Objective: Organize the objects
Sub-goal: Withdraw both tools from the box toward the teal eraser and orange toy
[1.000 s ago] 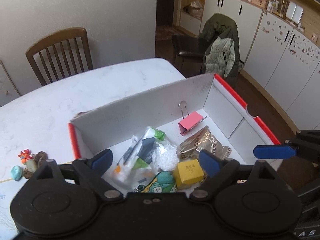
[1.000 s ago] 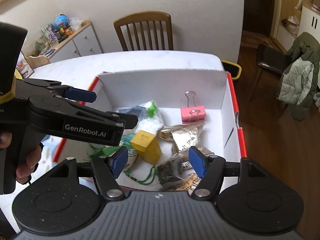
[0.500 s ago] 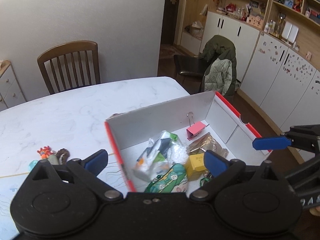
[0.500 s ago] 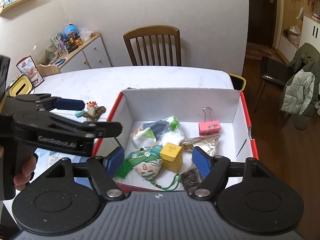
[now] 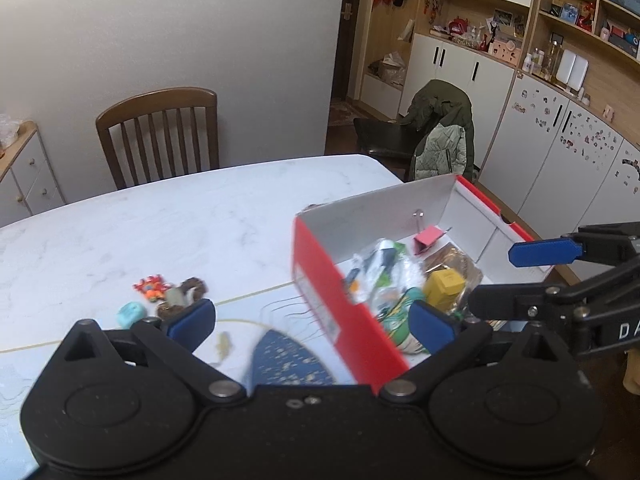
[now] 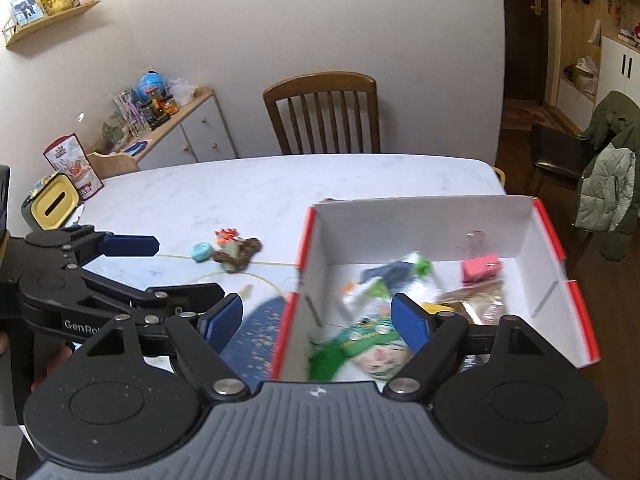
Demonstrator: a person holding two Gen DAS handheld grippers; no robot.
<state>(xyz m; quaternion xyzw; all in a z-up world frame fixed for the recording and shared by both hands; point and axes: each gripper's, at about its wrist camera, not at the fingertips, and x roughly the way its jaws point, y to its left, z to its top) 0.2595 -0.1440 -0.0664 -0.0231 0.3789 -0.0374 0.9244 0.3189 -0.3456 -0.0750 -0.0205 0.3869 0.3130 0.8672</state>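
My left gripper hangs spread and empty near the loose trinkets on the counter, my right gripper, equally empty, straddles the box wall, risking a knock.

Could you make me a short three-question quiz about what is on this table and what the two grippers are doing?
1. True or false: the pink binder clip lies inside the red and white box.
2. Which thing lies on the table outside the box? A) yellow carton B) turquoise trinket C) gold foil wrapper
3. Fill in: both the left gripper and the right gripper are ____, holding nothing.

Key: 1 true; 2 B; 3 open.
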